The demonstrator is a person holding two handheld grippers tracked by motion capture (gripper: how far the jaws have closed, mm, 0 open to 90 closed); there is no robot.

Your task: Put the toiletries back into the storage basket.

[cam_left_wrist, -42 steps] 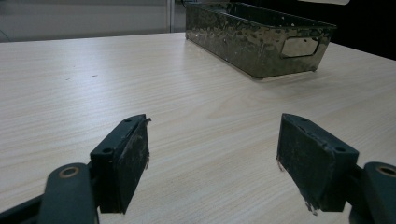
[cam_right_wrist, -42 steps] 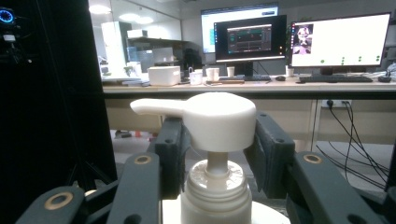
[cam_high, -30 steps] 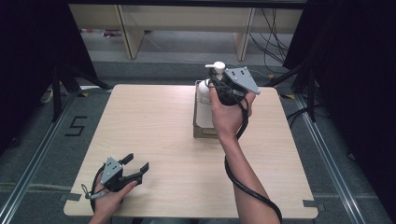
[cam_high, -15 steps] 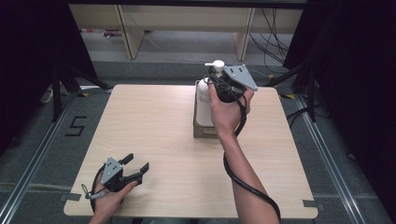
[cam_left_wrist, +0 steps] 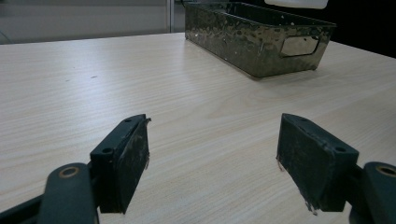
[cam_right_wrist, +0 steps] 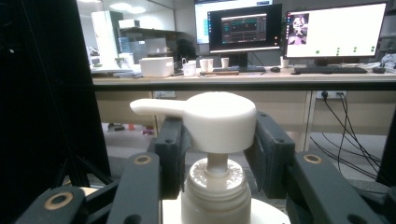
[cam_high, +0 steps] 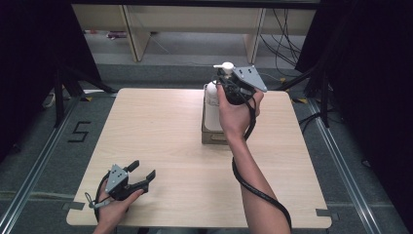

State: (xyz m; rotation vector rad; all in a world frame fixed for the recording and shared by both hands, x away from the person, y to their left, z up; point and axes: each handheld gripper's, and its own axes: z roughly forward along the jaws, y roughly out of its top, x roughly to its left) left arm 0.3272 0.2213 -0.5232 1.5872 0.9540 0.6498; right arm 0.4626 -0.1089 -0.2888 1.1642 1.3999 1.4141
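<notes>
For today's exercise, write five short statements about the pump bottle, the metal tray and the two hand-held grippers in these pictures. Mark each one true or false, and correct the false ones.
1. The right hand-held gripper has its jaws on either side of the white pump bottle's head. True.
2. The pump bottle lies on its side on the table. False: it stands upright in the metal tray.
3. The left hand-held gripper holds a sponge. False: its jaws are open with nothing between them.
4. The left hand-held gripper is near the table's front left corner, apart from the tray. True.
5. The pump's spout is red. False: it is white.
</notes>
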